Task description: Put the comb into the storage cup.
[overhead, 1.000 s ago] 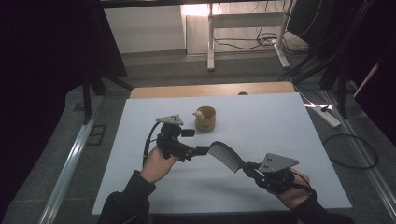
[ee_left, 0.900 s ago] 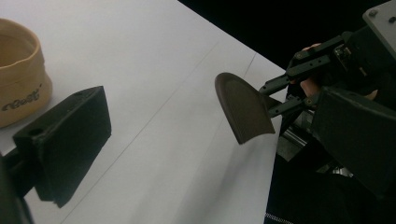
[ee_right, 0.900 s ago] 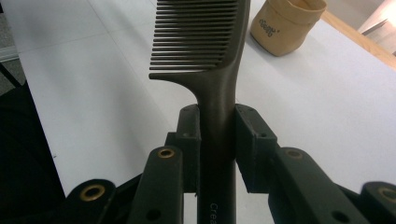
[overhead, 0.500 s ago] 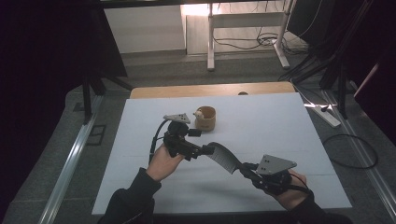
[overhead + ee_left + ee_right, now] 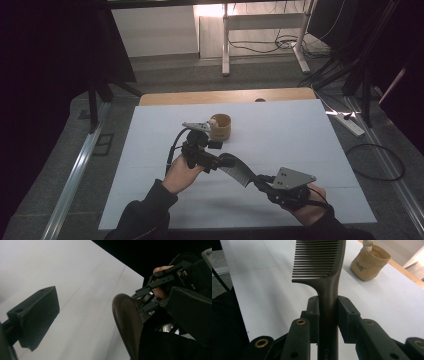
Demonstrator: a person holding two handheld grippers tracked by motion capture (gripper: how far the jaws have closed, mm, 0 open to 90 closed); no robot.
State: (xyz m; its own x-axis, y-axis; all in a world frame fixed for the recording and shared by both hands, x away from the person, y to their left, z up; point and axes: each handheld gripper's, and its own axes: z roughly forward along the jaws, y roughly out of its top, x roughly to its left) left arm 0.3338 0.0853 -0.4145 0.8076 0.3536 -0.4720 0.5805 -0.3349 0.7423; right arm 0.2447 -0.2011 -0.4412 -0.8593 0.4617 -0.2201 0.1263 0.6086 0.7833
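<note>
A dark brown comb (image 5: 237, 170) hangs over the white table (image 5: 310, 150), teeth end toward the left. My right gripper (image 5: 261, 181) is shut on its handle; in the right gripper view both pads (image 5: 313, 312) press the handle below the comb's (image 5: 322, 262) teeth. My left gripper (image 5: 220, 161) is open at the comb's far end. In the left gripper view the rounded comb tip (image 5: 126, 317) sits between the wide-apart jaws, nearer the right-hand pad (image 5: 192, 312), with a clear gap to the left-hand pad (image 5: 37, 315). I cannot tell whether the tip touches the right-hand pad.
A small tan cup (image 5: 220, 127) with a pale object in it stands just behind the left gripper, also in the right gripper view as the cup (image 5: 370, 263). A wooden strip (image 5: 225, 96) edges the table's back. A power strip (image 5: 348, 125) and cables lie on the floor at right.
The left gripper has edged to the right, closer to the comb's end. The right gripper keeps its hold on the handle and has hardly moved.
</note>
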